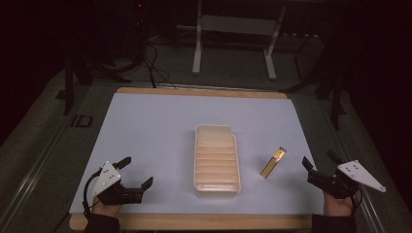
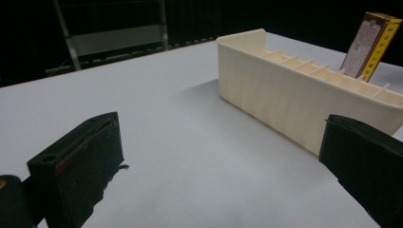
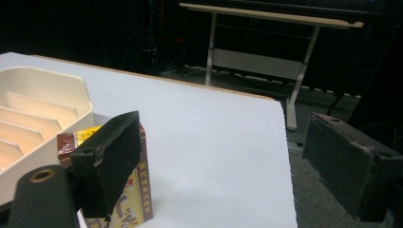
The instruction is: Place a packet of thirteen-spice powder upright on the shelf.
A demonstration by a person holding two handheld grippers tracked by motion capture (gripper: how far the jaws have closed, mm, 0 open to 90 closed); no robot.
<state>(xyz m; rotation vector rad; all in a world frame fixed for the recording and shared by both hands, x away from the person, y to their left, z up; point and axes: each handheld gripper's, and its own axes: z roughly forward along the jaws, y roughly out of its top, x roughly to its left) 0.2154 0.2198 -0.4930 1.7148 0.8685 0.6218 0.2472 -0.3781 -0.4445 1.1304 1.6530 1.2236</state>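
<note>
Both grippers are resting near the table's (image 1: 145, 126) front corners: left gripper (image 1: 138, 172) jaws apart, right gripper (image 1: 318, 165) jaws apart, small box (image 1: 273, 162) standing just beside the slotted tray (image 1: 216, 131).

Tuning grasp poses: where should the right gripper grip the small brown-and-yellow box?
Probably across the two broad printed faces of the small box, near its top. It stands upright beside the cream divider tray, thin and tall. The right gripper is open nearby; come from that side, away from the tray.
</note>
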